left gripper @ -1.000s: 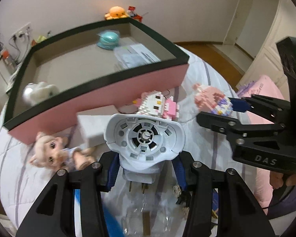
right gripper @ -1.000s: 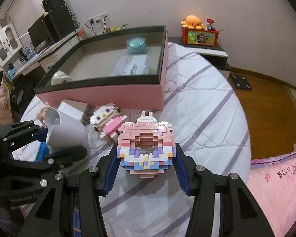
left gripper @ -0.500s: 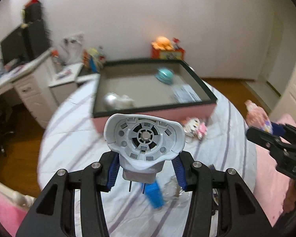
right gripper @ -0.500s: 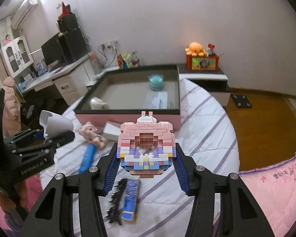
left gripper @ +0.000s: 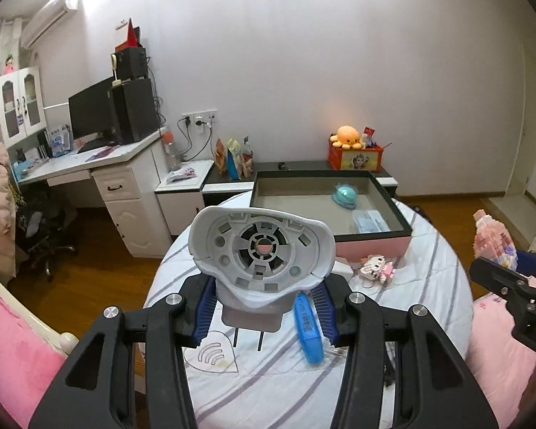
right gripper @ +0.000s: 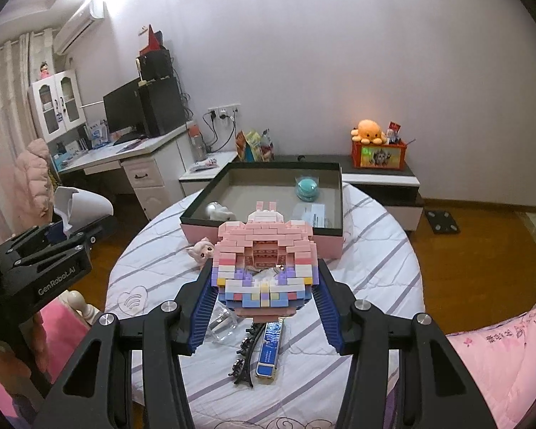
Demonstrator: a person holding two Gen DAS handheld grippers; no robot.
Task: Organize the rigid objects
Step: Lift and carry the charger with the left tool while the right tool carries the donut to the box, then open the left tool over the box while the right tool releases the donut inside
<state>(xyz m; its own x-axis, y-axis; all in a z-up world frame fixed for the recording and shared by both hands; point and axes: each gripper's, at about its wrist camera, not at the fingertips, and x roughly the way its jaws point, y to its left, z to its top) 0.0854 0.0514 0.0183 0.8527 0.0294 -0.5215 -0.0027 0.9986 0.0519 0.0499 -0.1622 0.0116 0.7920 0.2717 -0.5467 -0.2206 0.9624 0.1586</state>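
While I hover above the bed (right gripper: pixel 375 250) | my left gripper (left gripper: pixel 264 307) fingers clamp a white plug (left gripper: pixel 261 246) | my right gripper (right gripper: pixel 264 304) fingers clamp a pink brick toy (right gripper: pixel 264 261) | box (right gripper: pixel 261 236) lies far.

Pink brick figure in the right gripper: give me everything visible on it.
The brick figure is built of small plastic studded bricks: pink on top with two little ear stubs, a recessed brownish centre, then white, purple, blue and yellow rows below. It looks intact. The right gripper is shut on it, blue pads pressing its lower sides, holding it aloft over the striped bedspread, short of the pink box. The left wrist view shows it side-on.
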